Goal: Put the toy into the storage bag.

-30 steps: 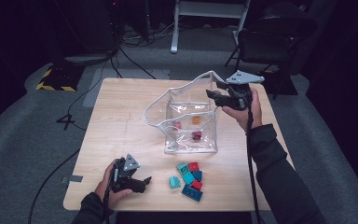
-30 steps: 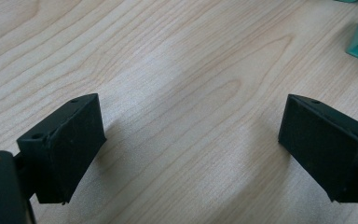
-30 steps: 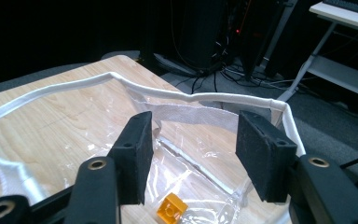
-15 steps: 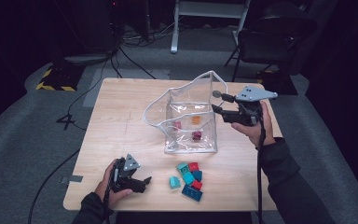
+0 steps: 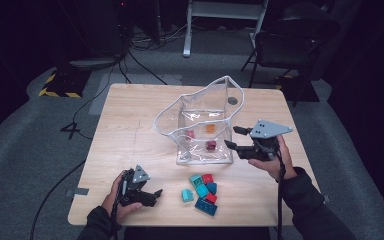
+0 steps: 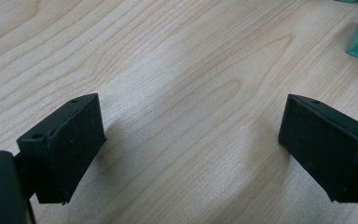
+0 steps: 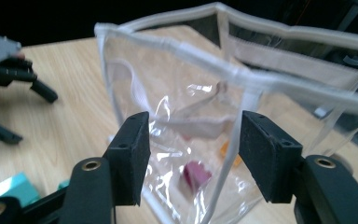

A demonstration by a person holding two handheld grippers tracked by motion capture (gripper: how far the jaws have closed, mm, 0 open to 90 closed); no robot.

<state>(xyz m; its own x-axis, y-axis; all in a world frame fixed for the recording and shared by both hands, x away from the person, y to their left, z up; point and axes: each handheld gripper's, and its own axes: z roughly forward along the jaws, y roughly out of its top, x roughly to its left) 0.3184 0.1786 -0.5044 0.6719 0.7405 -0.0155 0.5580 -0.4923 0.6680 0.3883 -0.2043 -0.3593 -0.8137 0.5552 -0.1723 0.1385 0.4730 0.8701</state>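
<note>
Clear pouch (image 5: 203, 131) mid-bench (image 5: 130, 145) — light, floppy, slick film; best pinched at the stiffer white corner seam. Right tool (image 5: 233, 138) just opening, seam between unpressed jaws; left tool (image 5: 155, 196) open, empty.

Dim room, table (image 5: 130, 125) lit from above, soft shadows, glare on clear plastic — close views slightly blurred

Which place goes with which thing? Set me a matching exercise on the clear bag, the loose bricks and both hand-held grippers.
Things:
1. clear bag
2. pile of bricks
3. left hand-held gripper
4. right hand-held gripper

Places:
A. near the table's front edge, beside the pile, jaws open over bare wood
B. table middle, standing open, bricks inside
C. at the bag's right corner, jaws open
D. in front of the bag

Pairs: 1-B, 2-D, 3-A, 4-C
</note>
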